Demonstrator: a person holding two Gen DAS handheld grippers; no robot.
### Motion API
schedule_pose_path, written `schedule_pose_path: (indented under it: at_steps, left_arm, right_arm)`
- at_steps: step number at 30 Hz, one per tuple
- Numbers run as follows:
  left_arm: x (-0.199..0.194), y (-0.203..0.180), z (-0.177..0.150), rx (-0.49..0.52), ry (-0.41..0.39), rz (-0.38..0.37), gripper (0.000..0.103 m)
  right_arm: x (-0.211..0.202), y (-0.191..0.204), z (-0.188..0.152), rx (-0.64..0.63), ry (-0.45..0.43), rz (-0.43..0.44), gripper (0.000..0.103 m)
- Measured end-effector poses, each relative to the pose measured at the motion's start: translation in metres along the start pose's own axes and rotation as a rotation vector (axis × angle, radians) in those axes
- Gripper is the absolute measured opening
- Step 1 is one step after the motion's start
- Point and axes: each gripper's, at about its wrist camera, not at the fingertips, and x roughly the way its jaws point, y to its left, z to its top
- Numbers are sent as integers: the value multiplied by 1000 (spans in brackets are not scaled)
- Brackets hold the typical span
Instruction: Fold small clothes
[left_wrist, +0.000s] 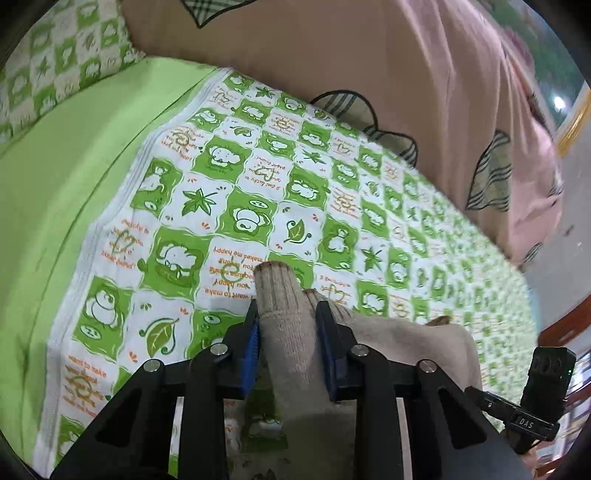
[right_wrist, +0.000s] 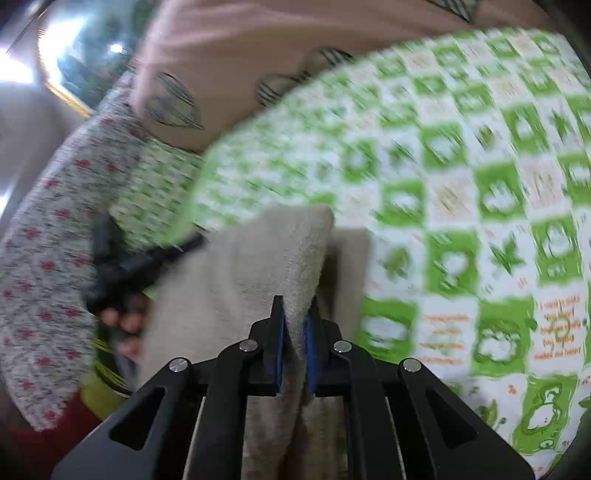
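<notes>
A beige knit sock (left_wrist: 280, 295) lies between the blue pads of my left gripper (left_wrist: 289, 314), which is shut on it, with the ribbed end poking out past the fingertips. The rest of the sock drapes to the right over the green patterned bedsheet (left_wrist: 240, 184). In the right wrist view the same beige sock (right_wrist: 251, 266) is pinched in a fold by my right gripper (right_wrist: 295, 306), shut on it. Its cloth hangs below the jaws and bunches up ahead of them. To the left, blurred, is the black left gripper (right_wrist: 122, 266) with a hand's fingertips (right_wrist: 122, 325) under it.
A pink quilt with striped leaf shapes (left_wrist: 332, 55) lies along the far side of the bed. A checked green pillow (left_wrist: 66, 55) sits at the top left beside a plain green band (left_wrist: 74, 184). Grey fabric with red flowers (right_wrist: 44, 240) fills the right view's left edge.
</notes>
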Motion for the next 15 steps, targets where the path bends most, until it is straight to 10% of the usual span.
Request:
schedule_pose_path:
  at_steps: [7, 15]
  left_arm:
    - [-65, -9, -39, 37, -58, 16, 38]
    - [-162, -24, -161, 84, -82, -38, 47]
  right_arm:
    - [-19, 10, -5, 14, 3, 15, 22]
    - [-73, 18, -58, -27, -3, 11, 44]
